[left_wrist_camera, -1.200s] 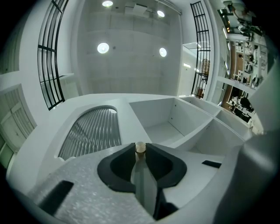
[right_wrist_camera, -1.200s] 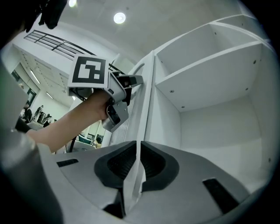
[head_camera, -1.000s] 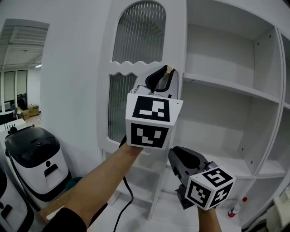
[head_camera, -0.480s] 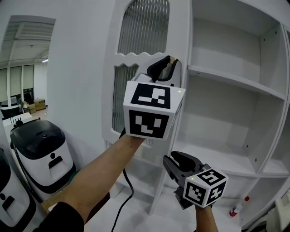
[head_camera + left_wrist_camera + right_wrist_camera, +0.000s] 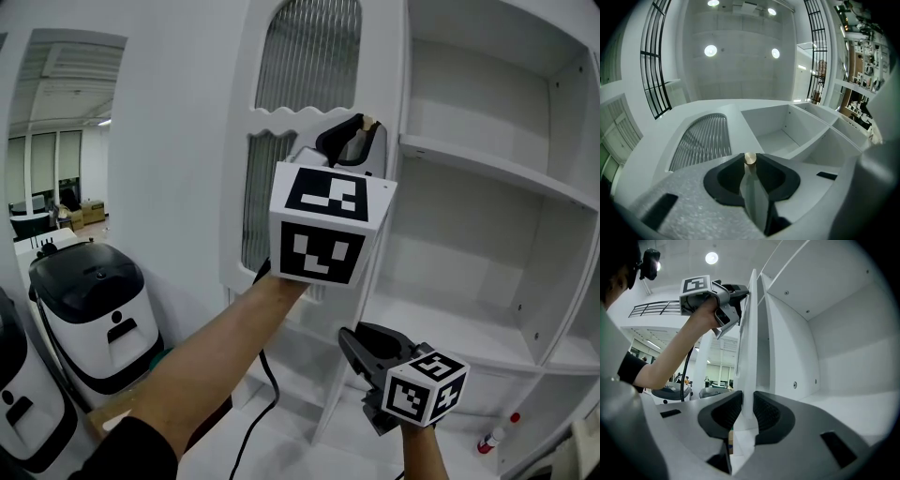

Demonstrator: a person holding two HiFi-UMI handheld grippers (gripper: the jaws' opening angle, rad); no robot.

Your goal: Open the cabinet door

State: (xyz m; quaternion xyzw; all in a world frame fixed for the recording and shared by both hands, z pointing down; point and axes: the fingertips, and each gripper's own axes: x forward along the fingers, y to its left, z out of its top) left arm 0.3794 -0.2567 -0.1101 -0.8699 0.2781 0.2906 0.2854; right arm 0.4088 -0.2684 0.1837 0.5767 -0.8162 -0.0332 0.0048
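While your left gripper (image 5: 352, 141) pinched the brass knob (image 5: 750, 158) at the right edge of the cabinet door (image 5: 246, 197), that door stood swung out, left of the shelves (image 5: 487, 169). Lower and nearer, your right gripper (image 5: 361, 339) held its jaws narrowly spread astride the door's edge.

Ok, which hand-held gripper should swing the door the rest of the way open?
Left. The left hand-held gripper is shut on the knob, ready to pull. The right hand-held gripper sits lower, jaws open, with only the door edge between them.
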